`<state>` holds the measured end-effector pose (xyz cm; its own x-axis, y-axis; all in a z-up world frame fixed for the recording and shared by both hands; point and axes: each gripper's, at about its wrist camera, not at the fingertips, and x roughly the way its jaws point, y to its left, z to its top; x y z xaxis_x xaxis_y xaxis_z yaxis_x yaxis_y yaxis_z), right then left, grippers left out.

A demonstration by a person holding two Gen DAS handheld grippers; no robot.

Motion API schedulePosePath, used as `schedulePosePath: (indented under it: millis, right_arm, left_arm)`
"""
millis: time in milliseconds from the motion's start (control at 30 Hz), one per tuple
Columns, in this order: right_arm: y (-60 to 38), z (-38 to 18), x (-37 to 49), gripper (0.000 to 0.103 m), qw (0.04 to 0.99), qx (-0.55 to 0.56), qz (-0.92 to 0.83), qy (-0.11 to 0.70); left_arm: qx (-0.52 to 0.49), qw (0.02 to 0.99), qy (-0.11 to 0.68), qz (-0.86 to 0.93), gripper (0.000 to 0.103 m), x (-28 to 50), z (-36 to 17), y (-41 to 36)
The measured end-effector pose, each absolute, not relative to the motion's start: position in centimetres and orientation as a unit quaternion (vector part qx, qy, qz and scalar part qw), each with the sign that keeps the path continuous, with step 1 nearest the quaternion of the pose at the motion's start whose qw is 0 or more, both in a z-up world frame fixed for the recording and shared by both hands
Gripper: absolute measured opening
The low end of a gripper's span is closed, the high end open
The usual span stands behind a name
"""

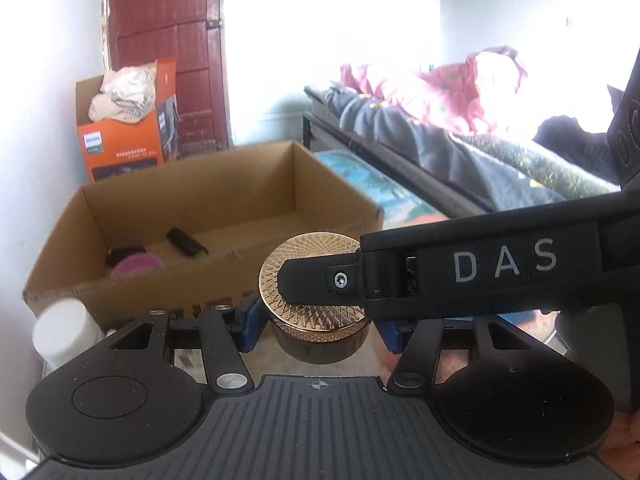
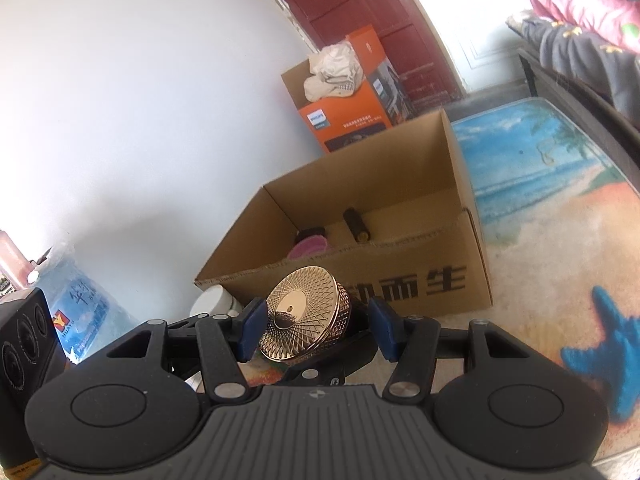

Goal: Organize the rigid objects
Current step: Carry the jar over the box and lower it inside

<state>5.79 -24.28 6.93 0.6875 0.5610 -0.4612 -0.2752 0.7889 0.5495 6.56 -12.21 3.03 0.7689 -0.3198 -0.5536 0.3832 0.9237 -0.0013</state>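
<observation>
A squat jar with a gold lattice lid [image 1: 316,246] hangs in the air just in front of an open cardboard box [image 1: 200,276]. My left gripper [image 1: 320,330] is shut on the jar's sides with its blue pads. The right gripper's black finger [image 1: 460,268] lies across the lid. In the right wrist view the jar [image 2: 304,316] looks tilted, and my right gripper [image 2: 316,326] is shut on it from lid to base. Inside the box [image 2: 420,256] lie a purple-lidded pot [image 2: 308,246] and a dark tube [image 2: 356,226].
A white-capped bottle [image 1: 64,332] stands left of the box by the wall. Behind the box is an orange carton [image 1: 128,140] stuffed with cloth. A bed [image 1: 440,140] runs along the right, with a beach-print mat [image 2: 540,168] on the floor beside it.
</observation>
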Motion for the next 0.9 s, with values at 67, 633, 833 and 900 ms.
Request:
schedulePosePath:
  millis: [67, 633, 833, 900]
  right_arm:
    - [-24.2, 7.5, 5.9, 0.059, 0.894, 0.221, 0.237, 0.309]
    - [-23.6, 12.7, 13.6, 0.059, 0.904, 0.185, 0.263, 0.282]
    - [-23.4, 12.4, 19.7, 0.059, 0.883, 0.189, 0.27, 0.336]
    - [-23.2, 11.9, 21.8, 0.059, 0.873, 0.19, 0.27, 0.36]
  left_arm:
    - [0.056, 0.941, 0.276, -0.187, 0.056, 6.7, 3.6, -12.2]
    - [0.04, 0.947, 0.261, -0.181, 0.056, 13.9, 8.4, -11.4]
    - [0.027, 0.932, 0.315, -0.179, 0.056, 19.3, 8.1, -11.0]
    - [0.017, 0.923, 0.34, -0.178, 0.056, 21.3, 7.6, -10.6]
